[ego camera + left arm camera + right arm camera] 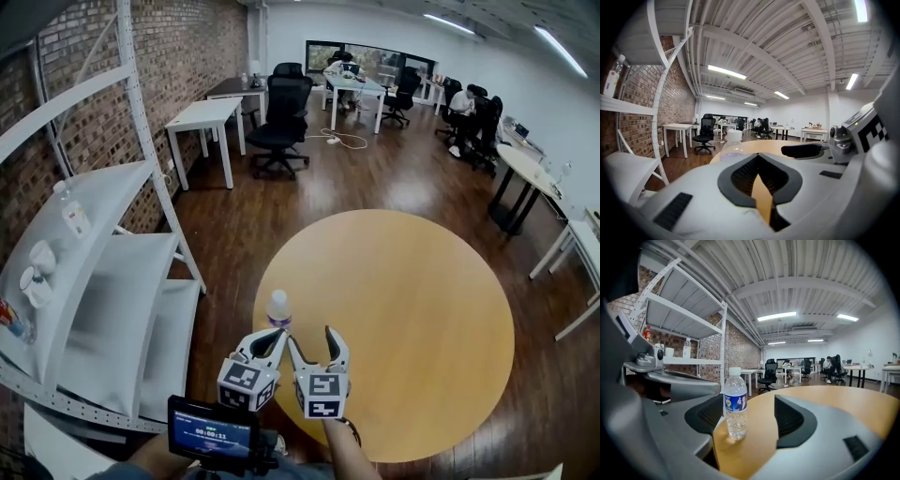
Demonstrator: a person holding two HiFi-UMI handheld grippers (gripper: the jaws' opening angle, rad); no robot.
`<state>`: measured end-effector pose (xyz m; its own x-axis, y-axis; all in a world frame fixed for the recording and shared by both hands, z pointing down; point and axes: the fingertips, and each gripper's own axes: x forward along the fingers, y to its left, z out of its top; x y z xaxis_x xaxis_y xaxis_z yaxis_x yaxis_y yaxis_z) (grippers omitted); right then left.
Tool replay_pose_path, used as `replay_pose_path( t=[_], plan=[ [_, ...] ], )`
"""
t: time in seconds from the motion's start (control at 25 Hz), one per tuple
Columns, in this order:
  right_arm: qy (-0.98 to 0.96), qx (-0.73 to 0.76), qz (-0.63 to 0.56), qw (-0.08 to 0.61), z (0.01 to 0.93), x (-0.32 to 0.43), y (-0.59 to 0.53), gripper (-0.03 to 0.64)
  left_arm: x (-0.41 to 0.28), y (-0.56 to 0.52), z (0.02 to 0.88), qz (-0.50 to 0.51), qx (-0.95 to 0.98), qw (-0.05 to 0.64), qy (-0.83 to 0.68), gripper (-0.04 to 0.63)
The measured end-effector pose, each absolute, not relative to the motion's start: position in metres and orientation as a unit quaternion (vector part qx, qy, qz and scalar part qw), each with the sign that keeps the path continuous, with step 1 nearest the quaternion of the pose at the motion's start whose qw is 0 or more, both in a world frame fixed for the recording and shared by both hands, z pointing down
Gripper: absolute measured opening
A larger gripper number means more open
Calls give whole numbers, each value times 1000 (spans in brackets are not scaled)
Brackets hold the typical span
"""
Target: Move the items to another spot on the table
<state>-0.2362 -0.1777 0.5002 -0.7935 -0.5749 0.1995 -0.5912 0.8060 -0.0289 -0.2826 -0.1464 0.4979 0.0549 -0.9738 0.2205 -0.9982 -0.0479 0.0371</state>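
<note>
Bottle not yet moved, right gripper lined up on it

The bottle [735, 401] stands upright near the left edge of the round worktop [403, 319], the only item I can see on it. The right gripper [749, 414] has its jaws spread wide, the bottle in the gap close to one pad but apparently not touched. The left gripper [267, 345] sits just beside it, jaws all but closed on nothing. I'd judge the job barely begun: gripping, lifting and setting down elsewhere all remain.
</note>
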Motion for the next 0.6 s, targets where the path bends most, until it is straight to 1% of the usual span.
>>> replay_pose_path(
  t=[0.04, 0.12, 0.28, 0.36, 0.44, 0.6],
  plan=[
    [-945, 310, 45, 90, 497, -230, -177, 344, -276, -149, 495, 67, 723, 87, -682, 10],
    [-944, 315, 41, 89, 491, -215, -177, 313, -263, -153, 491, 64, 729, 84, -676, 10],
    [-940, 329, 13, 87, 477, -187, -175, 305, -235, -160, 486, 57, 743, 78, -662, 10],
    [-937, 338, -1, 88, 471, -171, -177, 279, -219, -164, 481, 54, 749, 77, -656, 9],
    [-932, 352, 1, 84, 465, -151, -181, 205, -201, -169, 476, 49, 755, 75, -649, 9],
    [-922, 380, 11, 76, 454, -105, -191, 132, -153, -173, 452, 44, 772, 85, -628, 9]
  ],
)
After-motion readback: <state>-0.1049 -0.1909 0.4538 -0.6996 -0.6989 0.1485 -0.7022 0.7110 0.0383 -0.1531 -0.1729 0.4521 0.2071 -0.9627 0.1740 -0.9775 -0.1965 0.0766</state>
